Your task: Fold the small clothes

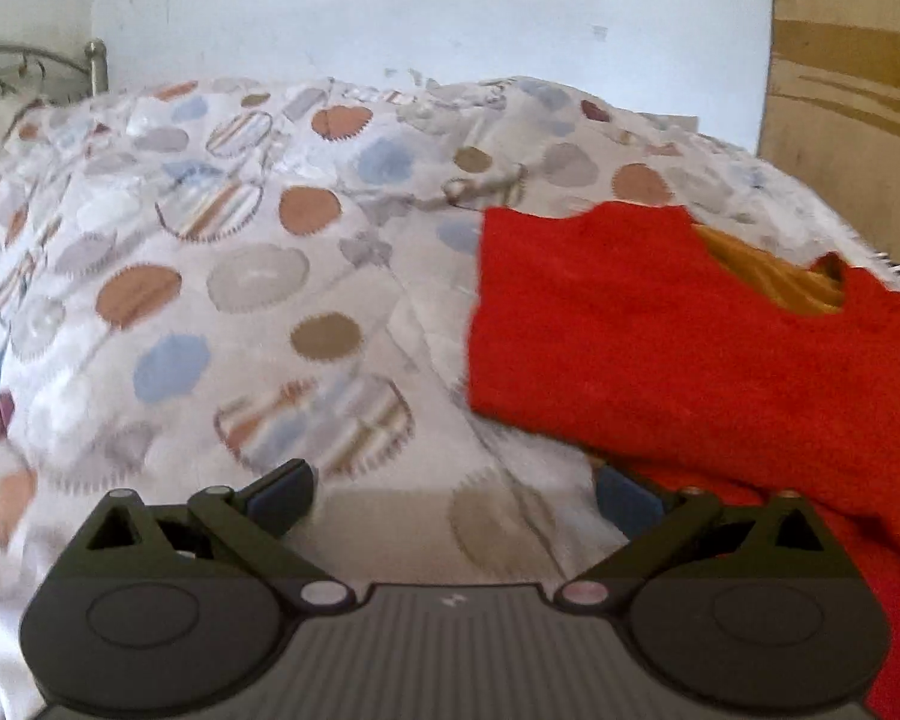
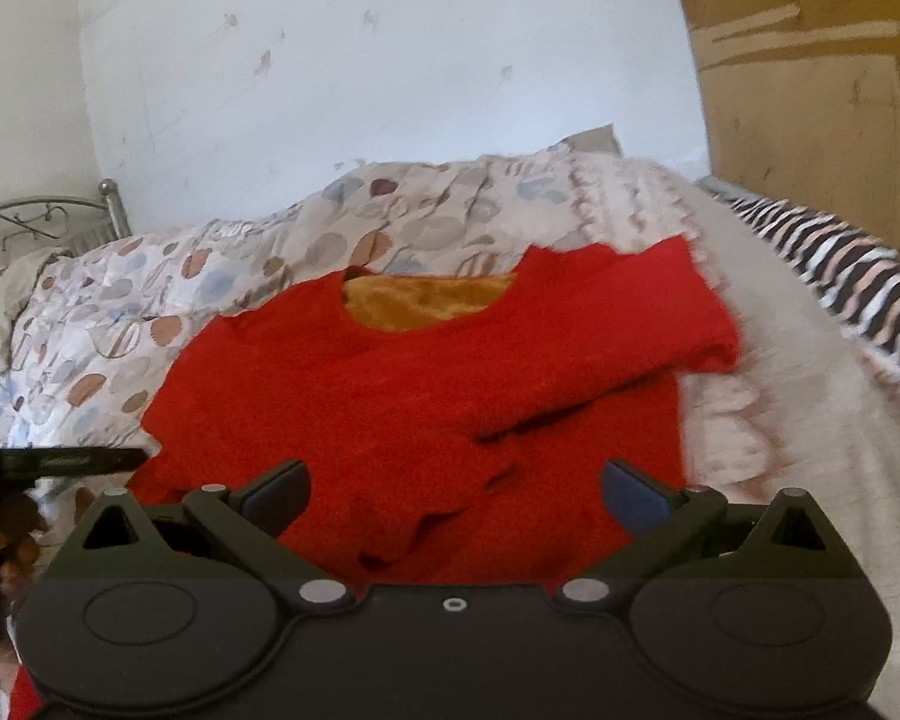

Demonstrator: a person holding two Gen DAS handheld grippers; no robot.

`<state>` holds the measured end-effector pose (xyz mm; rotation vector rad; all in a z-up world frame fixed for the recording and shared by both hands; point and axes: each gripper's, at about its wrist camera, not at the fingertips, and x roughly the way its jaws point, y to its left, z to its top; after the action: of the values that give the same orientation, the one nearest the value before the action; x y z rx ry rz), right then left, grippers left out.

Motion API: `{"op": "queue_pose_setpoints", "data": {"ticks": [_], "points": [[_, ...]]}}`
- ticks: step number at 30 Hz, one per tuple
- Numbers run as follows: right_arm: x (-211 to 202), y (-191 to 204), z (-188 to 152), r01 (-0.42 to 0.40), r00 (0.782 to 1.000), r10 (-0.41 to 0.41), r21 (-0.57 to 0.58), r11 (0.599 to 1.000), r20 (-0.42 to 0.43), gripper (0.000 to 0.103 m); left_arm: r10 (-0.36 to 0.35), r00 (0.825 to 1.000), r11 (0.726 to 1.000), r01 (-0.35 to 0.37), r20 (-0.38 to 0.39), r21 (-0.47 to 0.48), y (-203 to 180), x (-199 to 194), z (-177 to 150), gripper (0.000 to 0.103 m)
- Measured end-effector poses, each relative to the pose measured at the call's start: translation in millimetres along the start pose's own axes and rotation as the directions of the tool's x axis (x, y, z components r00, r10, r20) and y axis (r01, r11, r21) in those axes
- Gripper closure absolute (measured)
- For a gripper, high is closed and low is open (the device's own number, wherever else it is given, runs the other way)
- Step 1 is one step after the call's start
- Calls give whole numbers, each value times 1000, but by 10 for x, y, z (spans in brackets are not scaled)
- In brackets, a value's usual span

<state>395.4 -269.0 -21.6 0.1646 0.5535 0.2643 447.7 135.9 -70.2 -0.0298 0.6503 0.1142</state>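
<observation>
A small red top (image 2: 426, 396) with a yellow-orange lining at the neck (image 2: 426, 303) lies on the bed. Its right sleeve (image 2: 618, 354) is folded across the body. My right gripper (image 2: 453, 495) is open and empty, just above the top's near hem. In the left wrist view the red top (image 1: 660, 336) fills the right side. My left gripper (image 1: 453, 498) is open and empty over the quilt, its right finger (image 1: 627, 501) beside the top's left edge.
A quilt with coloured dots (image 1: 222, 276) covers the bed. A metal bed frame (image 2: 48, 222) stands at the far left by the white wall. A striped cloth (image 2: 840, 276) lies at the right edge, next to a brown wooden panel (image 2: 822, 90).
</observation>
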Motion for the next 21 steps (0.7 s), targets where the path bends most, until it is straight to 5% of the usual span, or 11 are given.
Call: {"op": "queue_pose_setpoints", "data": {"ticks": [10,15,21], "points": [[155,-135,-148,-56,998,57,55,997,-25,0,39,981,999,-36,191,-19,-5,197,125,1],[144,-156,-156,-65,998,66,66,996,-20,0,155,975,988,-155,160,-12,29,268,143,0],[143,-139,-157,-58,998,59,56,997,-22,0,182,975,982,-187,128,32,48,247,103,1]]}}
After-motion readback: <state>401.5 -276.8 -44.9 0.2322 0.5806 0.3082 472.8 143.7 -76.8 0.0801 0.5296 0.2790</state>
